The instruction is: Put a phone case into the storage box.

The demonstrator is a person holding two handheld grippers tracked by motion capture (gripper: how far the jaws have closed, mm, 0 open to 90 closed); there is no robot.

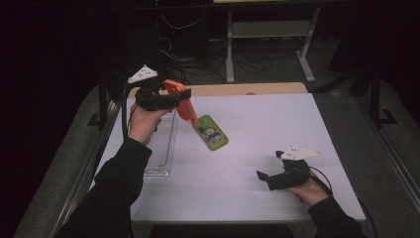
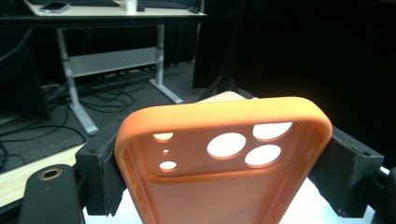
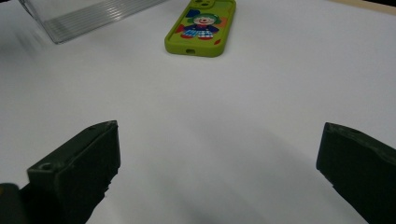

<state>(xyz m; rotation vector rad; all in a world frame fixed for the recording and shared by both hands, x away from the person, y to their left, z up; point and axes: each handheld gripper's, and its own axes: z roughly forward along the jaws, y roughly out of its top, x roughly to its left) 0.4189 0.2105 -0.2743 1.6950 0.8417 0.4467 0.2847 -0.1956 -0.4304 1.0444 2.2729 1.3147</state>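
Observation:
My left gripper [image 1: 181, 97] is lifted above the far left of the white table [image 1: 257, 129] and is shut on an orange phone case [image 1: 182, 101]. In the left gripper view the orange phone case [image 2: 224, 158] sits between the two black jaws with its hollow inside and camera holes facing the camera. A green phone case [image 1: 211, 132] with a clown picture lies flat on the table just below the orange one. My right gripper [image 1: 267, 174] rests low near the front right of the table, open with nothing between its jaws. The right gripper view has the green phone case [image 3: 201, 29] farther off.
A clear ribbed plastic tray [image 1: 162, 144] lies along the table's left edge; the right gripper view catches the tray [image 3: 88, 16] at the top left. Beyond the table stand desk legs [image 1: 230, 44] and floor cables [image 1: 198, 64].

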